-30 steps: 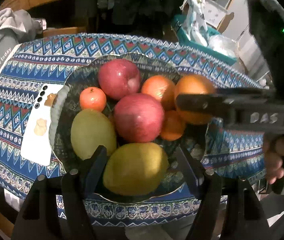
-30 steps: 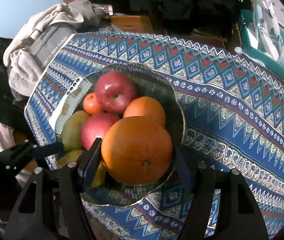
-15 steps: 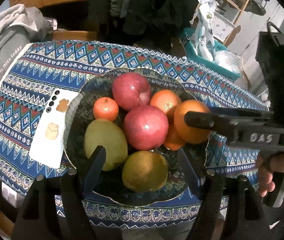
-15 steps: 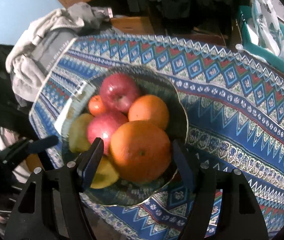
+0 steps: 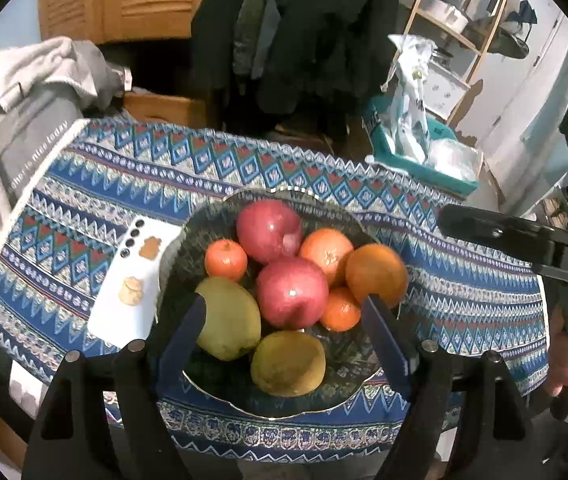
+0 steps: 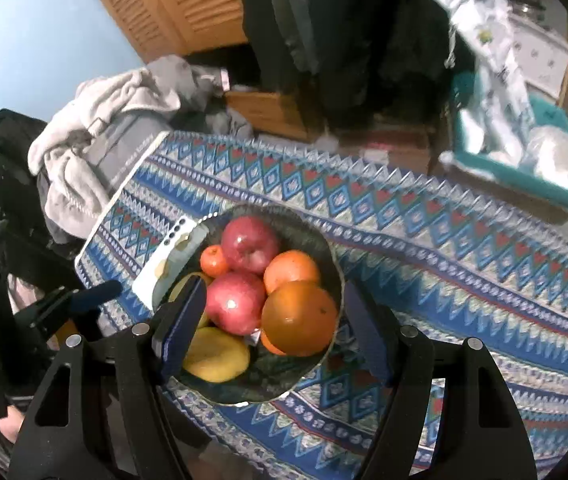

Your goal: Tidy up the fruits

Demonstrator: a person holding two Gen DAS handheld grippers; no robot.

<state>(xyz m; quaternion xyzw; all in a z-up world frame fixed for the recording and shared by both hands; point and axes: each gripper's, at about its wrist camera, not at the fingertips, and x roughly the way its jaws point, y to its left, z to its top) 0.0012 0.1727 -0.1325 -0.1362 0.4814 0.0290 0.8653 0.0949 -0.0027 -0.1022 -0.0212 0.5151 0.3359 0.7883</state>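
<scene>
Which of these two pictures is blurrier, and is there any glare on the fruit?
Right wrist view: softer, with the teal bin and tablecloth smeared by motion. Left wrist view: sharper, though the large orange looks slightly blurred. Both views: small white glare spots on the front red apple, and fisheye bending at the edges.

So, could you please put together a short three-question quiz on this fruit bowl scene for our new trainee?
1. True or false: both the left tongs and the right tongs are open and hold nothing.
2. How many red apples lie in the bowl?
3. What lies on the tablecloth against the bowl's rim? A) the white phone B) a knife C) a cup

Key:
1. True
2. Two: far red apple, near red apple
3. A
</scene>
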